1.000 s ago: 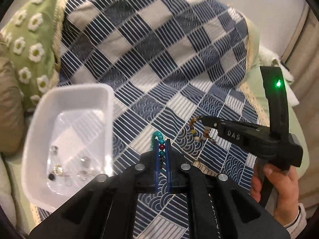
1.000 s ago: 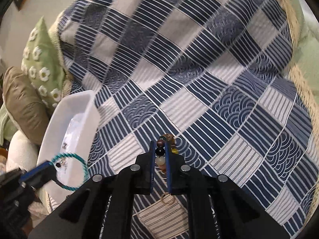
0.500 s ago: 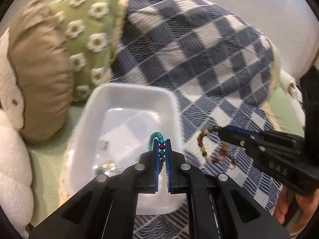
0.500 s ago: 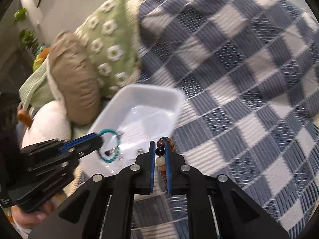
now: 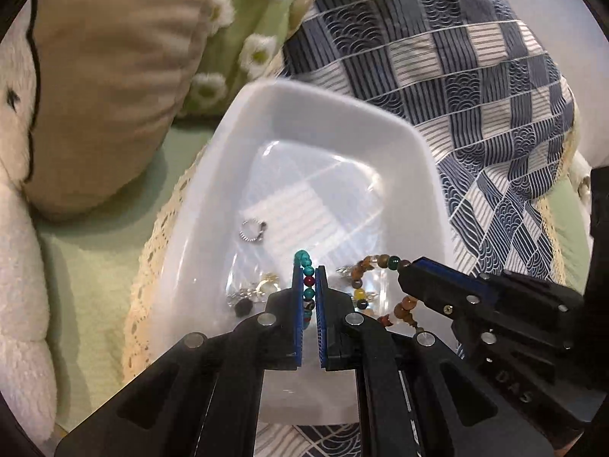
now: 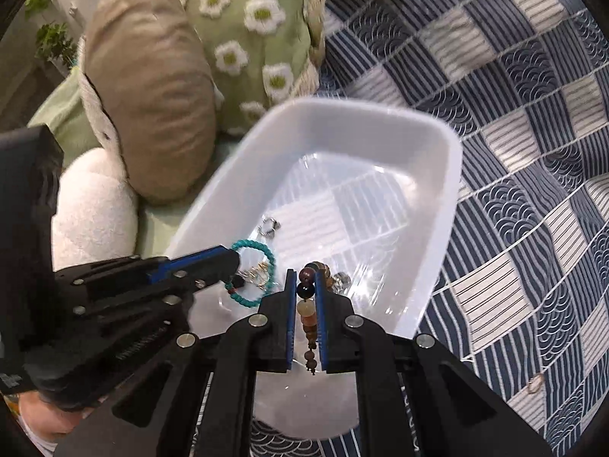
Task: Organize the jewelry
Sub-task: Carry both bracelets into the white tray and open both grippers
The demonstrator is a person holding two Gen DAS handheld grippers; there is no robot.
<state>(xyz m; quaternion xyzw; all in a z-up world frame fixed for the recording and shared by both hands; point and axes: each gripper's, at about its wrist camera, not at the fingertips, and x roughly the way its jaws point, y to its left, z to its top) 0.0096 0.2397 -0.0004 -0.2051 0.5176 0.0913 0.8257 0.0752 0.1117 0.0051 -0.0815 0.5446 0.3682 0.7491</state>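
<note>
A white plastic tray (image 5: 327, 114) (image 6: 449, 205) lies on the bed with several small rings and earrings (image 5: 253, 230) (image 6: 269, 226) in it. My left gripper (image 5: 309, 278) (image 6: 232, 257) is shut on a turquoise bead bracelet (image 5: 304, 262) (image 6: 262, 255) and holds it over the tray. My right gripper (image 6: 306, 282) (image 5: 405, 266) is shut on a brown and amber bead bracelet (image 6: 306, 304) (image 5: 361, 282), also over the tray, just right of the left one.
The tray rests on a blue and white patchwork quilt (image 5: 475, 87) (image 6: 514, 114). A tan cushion (image 5: 110, 76) (image 6: 152, 114), a green daisy pillow (image 6: 251, 26) and a white fluffy cushion (image 6: 95, 205) lie left of it. A small ring (image 6: 533, 384) lies on the quilt at lower right.
Both grippers have moved left from over the quilt to over the tray, each still holding its bracelet. The tray now fills the middle of both views.
</note>
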